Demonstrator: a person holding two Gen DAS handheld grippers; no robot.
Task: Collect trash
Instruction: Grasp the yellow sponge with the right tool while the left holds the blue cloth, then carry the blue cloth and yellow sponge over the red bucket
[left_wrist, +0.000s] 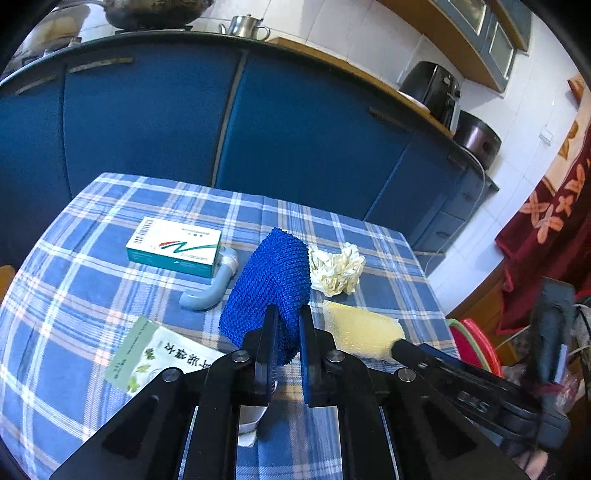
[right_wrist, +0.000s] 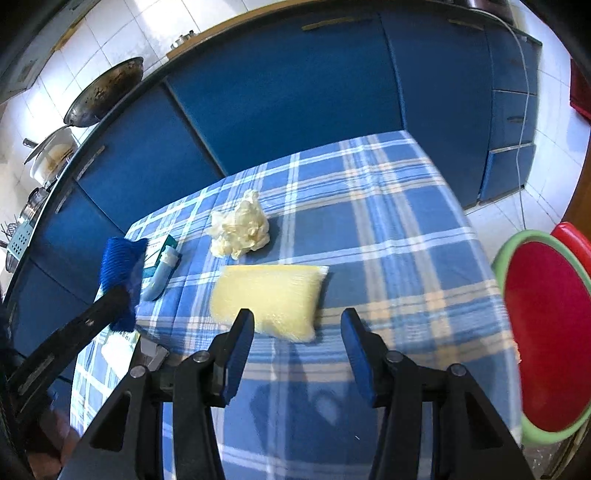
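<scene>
My left gripper (left_wrist: 288, 325) is shut on a blue knitted cloth (left_wrist: 269, 288) and holds it above the checked table; the cloth also shows in the right wrist view (right_wrist: 122, 273). My right gripper (right_wrist: 297, 325) is open and empty, just short of a yellow sponge pad (right_wrist: 267, 299), which also shows in the left wrist view (left_wrist: 360, 332). A crumpled white tissue (right_wrist: 240, 229) lies beyond the pad, also seen in the left wrist view (left_wrist: 336, 269). A white and teal box (left_wrist: 173, 247), a grey pipe elbow (left_wrist: 210, 288) and a green-print sachet (left_wrist: 155, 354) lie on the left.
The blue checked tablecloth (right_wrist: 388, 221) covers the table. Blue cabinets (left_wrist: 147, 122) stand behind it. A red basin with a green rim (right_wrist: 546, 332) sits off the table's right edge. A wok (right_wrist: 103, 96) and a kettle (left_wrist: 245, 27) are on the counter.
</scene>
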